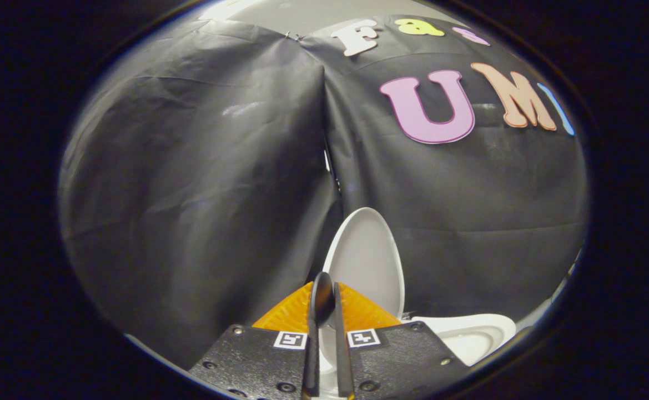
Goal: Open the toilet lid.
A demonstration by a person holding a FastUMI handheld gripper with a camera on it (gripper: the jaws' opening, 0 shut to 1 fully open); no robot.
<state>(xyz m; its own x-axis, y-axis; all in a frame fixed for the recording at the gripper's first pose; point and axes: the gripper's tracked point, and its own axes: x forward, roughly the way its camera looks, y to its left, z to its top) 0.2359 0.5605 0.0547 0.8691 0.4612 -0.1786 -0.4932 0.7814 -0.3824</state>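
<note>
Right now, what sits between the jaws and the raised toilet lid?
Nothing separate: in the gripper view the gripper has its jaws nearly closed around the edge of the upright toilet lid, whose white surface rises just beyond them.

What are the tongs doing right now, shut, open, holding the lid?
Tongs: closed, tips nearly together; the raised toilet lid stands just beyond them. Whether they pinch its edge cannot be told.

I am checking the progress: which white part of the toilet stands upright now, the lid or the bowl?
The lid stands upright against the black cloth, just beyond the nearly closed fingers. The bowl lies low beside it, facing up.
</note>
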